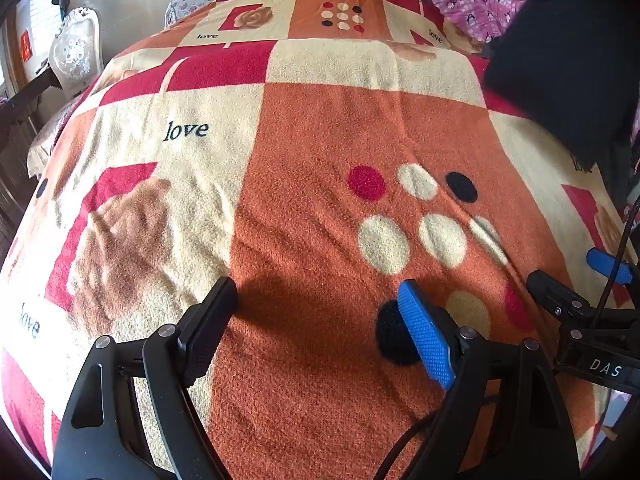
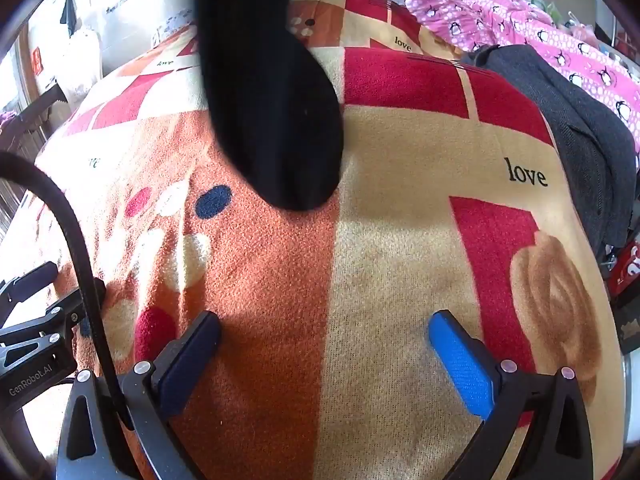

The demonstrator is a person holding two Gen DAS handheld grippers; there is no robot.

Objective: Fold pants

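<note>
The blanket (image 1: 304,128) on the bed is fuzzy, matt fleece cloth. The black pants (image 2: 276,120) look soft and matt. The right gripper (image 2: 324,344) has matt black plastic arms with ribbed blue pads (image 2: 460,364).

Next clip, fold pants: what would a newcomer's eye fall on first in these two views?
First, the loud patchwork blanket in orange, red and cream, printed with "love", roses and dots, filling both views. Next, a blurred black cloth shape hanging down from the top over it, at the upper right in the left wrist view. Both tongs, left and right, gape empty above the blanket, with pink penguin-print bedding behind.
</note>
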